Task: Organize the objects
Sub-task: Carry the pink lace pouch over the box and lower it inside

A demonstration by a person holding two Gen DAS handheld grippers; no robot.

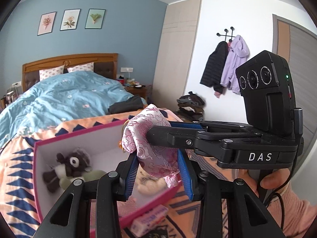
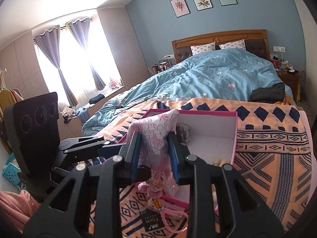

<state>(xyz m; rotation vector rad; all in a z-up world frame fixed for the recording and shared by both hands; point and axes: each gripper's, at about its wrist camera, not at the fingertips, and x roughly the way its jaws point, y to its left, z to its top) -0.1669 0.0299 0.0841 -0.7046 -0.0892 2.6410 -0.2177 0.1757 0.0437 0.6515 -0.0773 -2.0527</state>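
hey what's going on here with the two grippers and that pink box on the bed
A person holds a gripper in each hand, and both are clamped on one pink-and-white brocade drawstring pouch: the left gripper on one part, the right gripper on another. The pouch hangs above an open pink-rimmed cardboard box on the orange patterned blanket. A dark brown plush toy already lies in the box.

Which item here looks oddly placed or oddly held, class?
The pink brocade pouch is odd: both the left gripper and right gripper pinch it above the pink box, leaving it crumpled.
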